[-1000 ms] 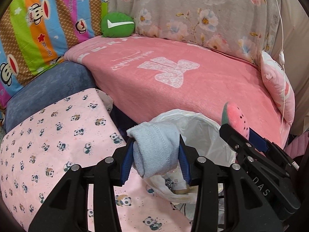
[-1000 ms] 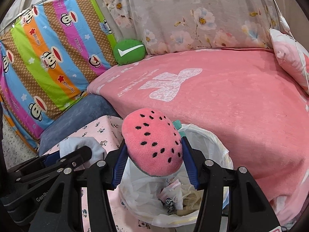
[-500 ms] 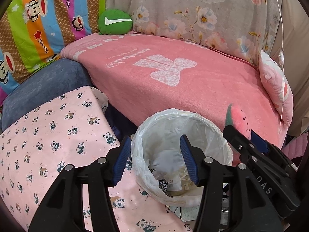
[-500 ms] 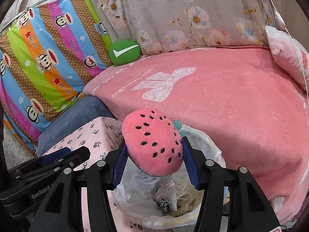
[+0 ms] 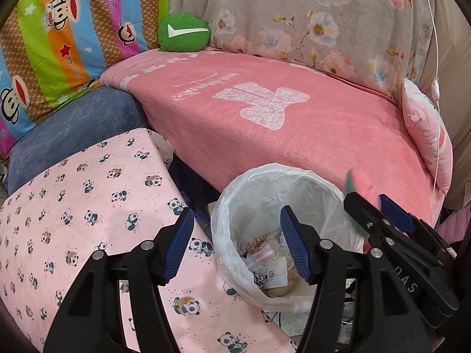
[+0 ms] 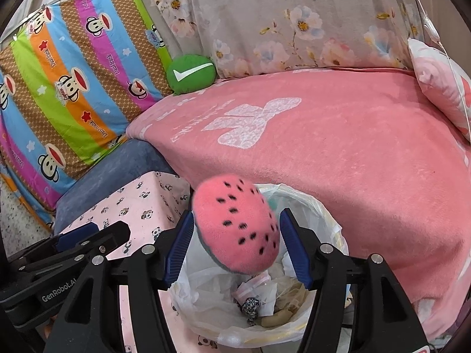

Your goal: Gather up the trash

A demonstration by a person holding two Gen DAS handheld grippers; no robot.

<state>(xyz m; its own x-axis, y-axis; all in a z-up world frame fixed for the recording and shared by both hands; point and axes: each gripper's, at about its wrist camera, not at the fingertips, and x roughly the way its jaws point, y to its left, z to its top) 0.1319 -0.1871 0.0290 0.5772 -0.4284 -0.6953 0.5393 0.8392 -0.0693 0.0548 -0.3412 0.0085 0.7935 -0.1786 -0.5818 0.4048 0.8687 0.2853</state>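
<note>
A waste bin lined with a white plastic bag (image 5: 235, 206) stands between the pink bed and a panda-print surface, with paper scraps inside; it also shows in the right wrist view (image 6: 326, 220). My left gripper (image 5: 237, 244) is open and empty above the bin's left rim. The pink watermelon plush (image 6: 238, 229) sits between the fingers of my right gripper (image 6: 237, 247), over the bin; the pads look a little apart from it. A blurred edge of the plush (image 5: 357, 182) shows in the left wrist view beside the right gripper.
A pink blanket (image 5: 279, 117) covers the bed behind the bin. A panda-print pink cloth (image 5: 73, 206) covers a surface at the left. A blue cushion (image 5: 73, 123), a green round pillow (image 5: 182, 33) and a pink pillow (image 5: 429, 135) lie around.
My left gripper let go of the light blue cloth, which dropped into the bin, and is now open. My right gripper's fingers have spread around the watermelon plush, which tilts downward.
</note>
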